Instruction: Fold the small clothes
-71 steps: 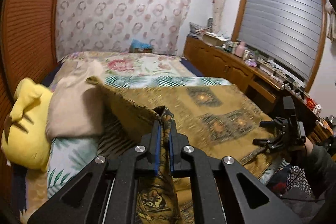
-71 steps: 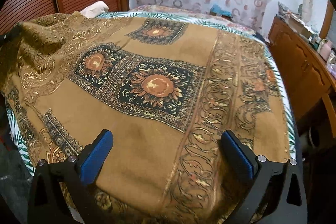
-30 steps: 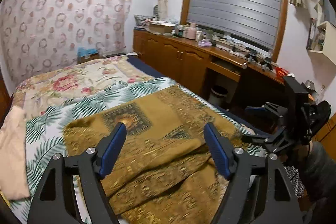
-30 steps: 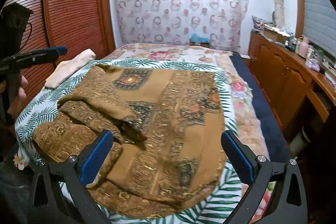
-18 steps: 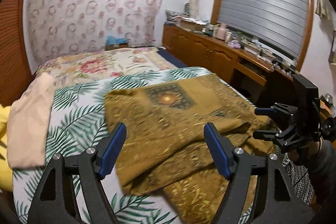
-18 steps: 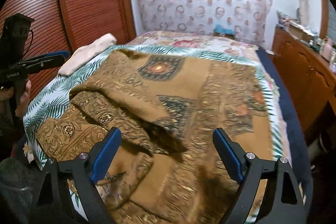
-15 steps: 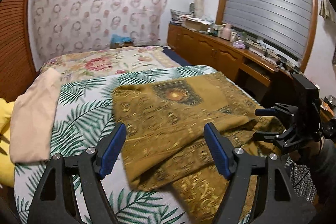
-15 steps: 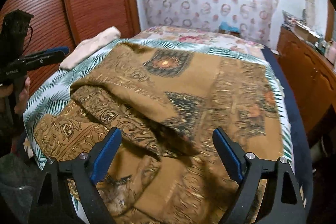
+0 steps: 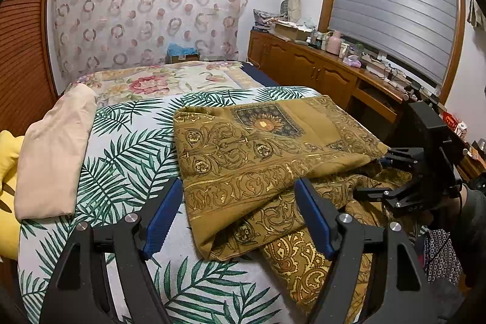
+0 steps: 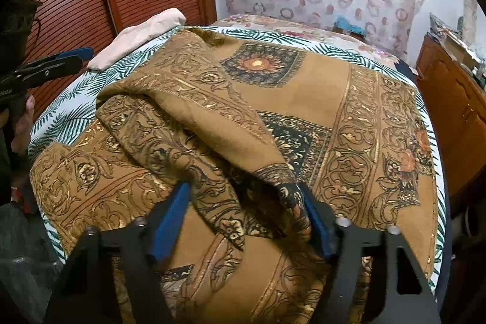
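The brown cloth (image 10: pixel 303 99) lies rumpled on the bed (image 9: pixel 127 148), mid-frame. Left tool (image 9: pixel 240 217) gapes wide, empty, above its edge. Right tool (image 10: pixel 246 220) is closing around a raised fold.

Patterned curtain (image 9: pixel 145 8), wooden cabinets (image 9: pixel 306 72), shuttered window (image 9: pixel 391 2)

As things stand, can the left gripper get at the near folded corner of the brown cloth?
Probably yes. The left gripper has its jaws wide apart just short of the brown cloth's near folded corner, nothing lies between, and the right gripper works the far side.
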`<state>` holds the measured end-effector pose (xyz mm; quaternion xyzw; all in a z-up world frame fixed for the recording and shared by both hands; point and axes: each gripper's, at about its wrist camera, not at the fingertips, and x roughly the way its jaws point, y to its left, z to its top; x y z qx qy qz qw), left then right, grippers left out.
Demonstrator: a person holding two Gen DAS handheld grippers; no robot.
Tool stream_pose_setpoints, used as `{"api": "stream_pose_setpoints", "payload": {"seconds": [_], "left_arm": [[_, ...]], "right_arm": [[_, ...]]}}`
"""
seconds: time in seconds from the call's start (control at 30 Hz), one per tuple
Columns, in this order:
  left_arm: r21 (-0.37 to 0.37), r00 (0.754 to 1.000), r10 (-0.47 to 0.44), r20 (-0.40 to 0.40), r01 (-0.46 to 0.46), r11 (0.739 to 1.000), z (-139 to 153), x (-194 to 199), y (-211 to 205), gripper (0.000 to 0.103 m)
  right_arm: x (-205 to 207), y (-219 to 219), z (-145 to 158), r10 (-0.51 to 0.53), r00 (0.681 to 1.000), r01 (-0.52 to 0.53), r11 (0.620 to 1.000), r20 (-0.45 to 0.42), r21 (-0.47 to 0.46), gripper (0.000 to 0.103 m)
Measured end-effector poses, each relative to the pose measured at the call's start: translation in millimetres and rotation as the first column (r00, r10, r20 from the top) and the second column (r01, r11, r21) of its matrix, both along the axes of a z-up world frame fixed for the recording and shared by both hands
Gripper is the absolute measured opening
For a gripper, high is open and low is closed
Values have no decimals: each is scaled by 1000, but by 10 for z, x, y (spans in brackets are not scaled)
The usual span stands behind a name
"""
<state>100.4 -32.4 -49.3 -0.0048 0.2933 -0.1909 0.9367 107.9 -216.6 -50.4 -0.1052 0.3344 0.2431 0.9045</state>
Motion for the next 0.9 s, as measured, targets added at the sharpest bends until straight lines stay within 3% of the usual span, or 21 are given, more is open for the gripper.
{"api": "stream_pose_setpoints", "payload": {"seconds": [0.07, 0.13, 0.2, 0.7, 0.9], "left_arm": [[1, 1000, 1, -1, -1, 1000, -1, 0, -2, 77], [0, 1000, 0, -1, 0, 1000, -1, 0, -1, 77], [0, 1000, -1, -1, 1, 1000, -9, -7, 4, 77], [-14, 1000, 6, 25, -5, 1000, 49, -84, 4, 77], [-16, 999, -3, 34, 4, 1000, 65, -113, -15, 77]], "right_arm": [[-23, 46, -4, 11, 1000, -11, 1000, 8, 2, 48], [-35, 51, 11, 20, 1000, -20, 1000, 20, 5, 25], [-89, 44, 15, 29, 999, -30, 999, 33, 34, 11], [-697, -140, 735, -10, 953, -25, 993, 302, 111, 7], [-776, -472, 765, -125, 950, 100, 990, 285, 101, 7]]}}
